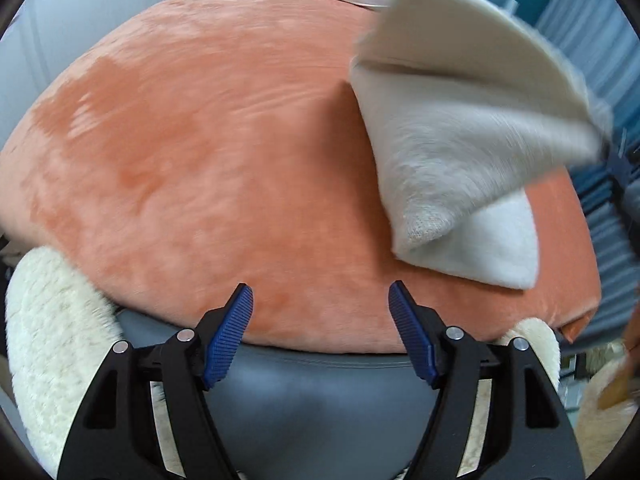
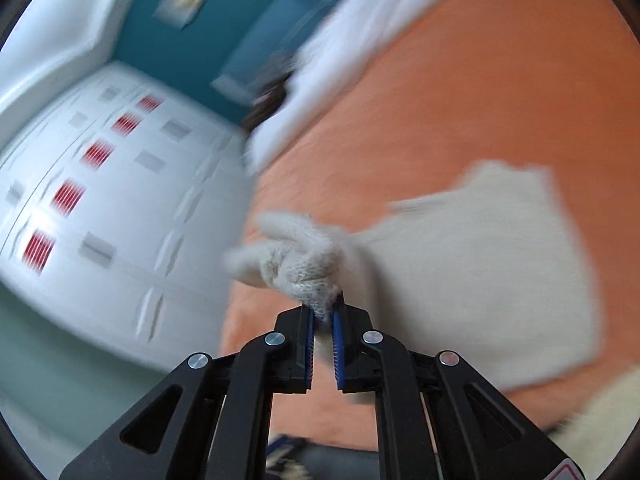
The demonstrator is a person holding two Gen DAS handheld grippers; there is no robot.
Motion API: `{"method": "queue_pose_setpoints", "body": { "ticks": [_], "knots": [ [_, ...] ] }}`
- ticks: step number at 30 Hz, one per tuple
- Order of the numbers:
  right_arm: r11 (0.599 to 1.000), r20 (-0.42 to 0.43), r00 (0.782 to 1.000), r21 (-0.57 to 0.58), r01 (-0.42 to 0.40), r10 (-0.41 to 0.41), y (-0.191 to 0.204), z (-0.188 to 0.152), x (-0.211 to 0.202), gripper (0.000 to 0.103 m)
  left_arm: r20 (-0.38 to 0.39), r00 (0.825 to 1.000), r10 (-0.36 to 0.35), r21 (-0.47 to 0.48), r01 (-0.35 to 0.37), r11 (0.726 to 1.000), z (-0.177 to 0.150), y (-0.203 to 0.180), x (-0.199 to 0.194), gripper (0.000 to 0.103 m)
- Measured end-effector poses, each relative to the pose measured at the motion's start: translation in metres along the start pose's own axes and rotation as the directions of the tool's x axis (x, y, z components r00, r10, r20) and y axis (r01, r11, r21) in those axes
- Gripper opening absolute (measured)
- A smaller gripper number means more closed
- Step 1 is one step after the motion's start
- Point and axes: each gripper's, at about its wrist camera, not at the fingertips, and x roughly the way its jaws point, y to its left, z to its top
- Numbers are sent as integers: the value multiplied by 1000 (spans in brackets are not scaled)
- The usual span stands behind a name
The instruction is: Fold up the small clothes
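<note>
A small cream knitted garment (image 1: 460, 152) is lifted at one side off the orange plush cover (image 1: 208, 152), its lower corner still resting on the cover. In the right wrist view my right gripper (image 2: 325, 312) is shut on a bunched corner of this garment (image 2: 480, 272), which trails away to the right over the orange cover (image 2: 500, 100). My left gripper (image 1: 321, 300) stands open above the cover's near edge, nothing between its blue pads (image 1: 228, 336). The garment lies up and to the right of it, well apart.
A grey padded edge (image 1: 320, 392) runs below the orange cover. Cream fleece (image 1: 48, 340) lies at the lower left and lower right. White fabric (image 2: 360, 48) lies at the cover's far side. White cabinets with red marks (image 2: 100, 184) and a teal wall (image 2: 160, 40) stand beyond.
</note>
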Motion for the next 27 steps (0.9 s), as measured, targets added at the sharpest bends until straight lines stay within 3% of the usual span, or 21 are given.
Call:
{"method": "queue_pose_setpoints", "body": {
  "ticks": [2,4,5,6,8,13,17,21,22,23,25,27],
  "knots": [
    [987,-41,994,126,102,-98,-76,-12,-13,9,-9,1000,-25,31,26,999,2,-15,8,71],
    [951,-153,967,203,234,-205,-145,-38,-5,10,-35,998,-58,46,60,997,4,-31,18,71],
    [941,-169,966,244,235,-198,-163,-51,-4,12,-49,996,-76,51,79,996,6,-38,22,70],
    [936,-140,979,302,182,-146,-175,-61,-12,12,-53,994,-97,61,100,993,9,-48,24,70],
    [943,-81,991,307,129,-109,-174,-66,-28,19,-35,993,-114,97,117,988,15,-67,22,71],
    [964,3,968,90,251,-252,-129,-49,-52,22,1,991,-135,147,133,980,30,-97,19,71],
    [946,34,947,-60,320,-318,-110,-28,-39,48,9,991,-134,176,130,976,37,-122,23,71],
    [912,-32,917,-126,392,-398,-109,-13,9,46,15,995,-95,224,89,970,37,-144,27,71],
    [901,-41,908,-153,406,-417,-105,-8,17,29,14,995,-95,228,89,970,36,-146,28,71],
    [895,-38,906,-179,409,-421,-96,-4,19,20,11,996,-92,228,87,970,37,-148,28,71],
    [924,26,948,-216,316,-318,-70,4,-1,17,11,996,-91,235,86,968,36,-149,26,72],
    [925,109,961,-265,273,-253,-47,8,-21,17,22,996,-81,240,73,968,36,-149,24,78]
  ]
}}
